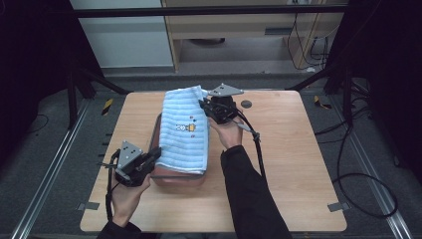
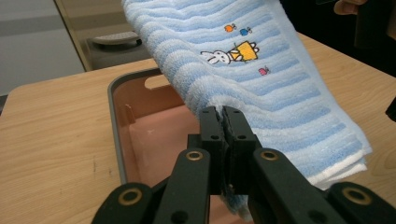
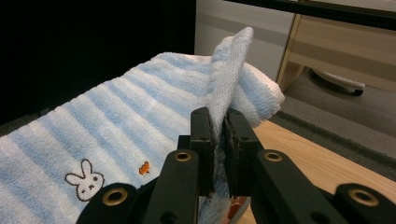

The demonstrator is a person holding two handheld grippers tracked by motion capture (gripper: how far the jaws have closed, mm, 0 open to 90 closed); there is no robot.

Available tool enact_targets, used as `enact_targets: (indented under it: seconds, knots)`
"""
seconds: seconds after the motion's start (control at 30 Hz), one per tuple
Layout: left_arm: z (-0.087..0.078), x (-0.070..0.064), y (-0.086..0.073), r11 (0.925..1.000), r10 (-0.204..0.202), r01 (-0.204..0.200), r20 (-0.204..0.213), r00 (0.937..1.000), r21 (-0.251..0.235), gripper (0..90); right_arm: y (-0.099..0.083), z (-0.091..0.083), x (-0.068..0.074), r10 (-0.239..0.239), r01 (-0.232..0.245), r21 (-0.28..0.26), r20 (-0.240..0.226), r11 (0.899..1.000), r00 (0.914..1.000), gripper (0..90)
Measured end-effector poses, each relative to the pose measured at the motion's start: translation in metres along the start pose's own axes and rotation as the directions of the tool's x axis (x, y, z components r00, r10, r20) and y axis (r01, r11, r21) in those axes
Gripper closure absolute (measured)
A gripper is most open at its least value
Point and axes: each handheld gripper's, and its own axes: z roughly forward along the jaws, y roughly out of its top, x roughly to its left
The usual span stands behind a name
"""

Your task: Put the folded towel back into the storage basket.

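A folded light blue striped towel (image 1: 184,130) with a small rabbit picture is stretched above a reddish-brown tray (image 1: 176,179) on the wooden table. My left gripper (image 1: 154,155) is shut on the towel's near left corner (image 2: 223,109), just over the tray's near end. My right gripper (image 1: 205,105) is shut on the far right corner (image 3: 219,114), where a flap of cloth stands up between the jaws. In the left gripper view the tray's pink inside (image 2: 154,135) lies open under the towel (image 2: 261,70). The rabbit print faces up in the right gripper view on the towel (image 3: 116,140).
The wooden table (image 1: 293,164) has bare surface to the right of the tray and to its left. A small dark round disc (image 1: 246,104) lies at the far edge. A cable (image 1: 259,149) trails from the right gripper along the person's sleeve.
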Motion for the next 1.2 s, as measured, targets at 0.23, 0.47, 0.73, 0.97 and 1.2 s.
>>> enact_targets:
  seconds: [0.23, 0.47, 0.73, 0.97, 1.2]
  knots:
    - [0.008, 0.008, -0.006, 0.9997, -0.009, 0.01, -0.017, 0.9998, 0.024, 87.4, -0.004, 0.011, 0.0, 0.006, -0.006, 0.006, -0.004, 1.0, 1.0, 83.4]
    - [0.018, 0.013, -0.013, 0.9982, 0.002, 0.0, -0.031, 0.9995, 0.06, 87.4, -0.012, 0.028, 0.002, 0.002, -0.002, 0.033, -0.013, 0.999, 0.9999, 83.4]
    - [0.025, 0.018, -0.025, 0.9943, -0.008, 0.011, -0.032, 0.9994, 0.106, 87.4, -0.023, 0.039, 0.006, -0.004, 0.006, 0.062, -0.023, 0.998, 0.9997, 83.3]
    - [0.028, 0.02, -0.036, 0.9899, -0.013, 0.018, -0.041, 0.9991, 0.14, 87.4, -0.035, 0.046, 0.007, 0.002, 0.001, 0.091, -0.028, 0.996, 0.9996, 83.2]
    - [0.034, 0.019, -0.046, 0.9843, -0.002, 0.011, -0.049, 0.9988, 0.176, 87.4, -0.046, 0.052, 0.011, 0.011, -0.007, 0.112, -0.03, 0.994, 0.9995, 83.0]
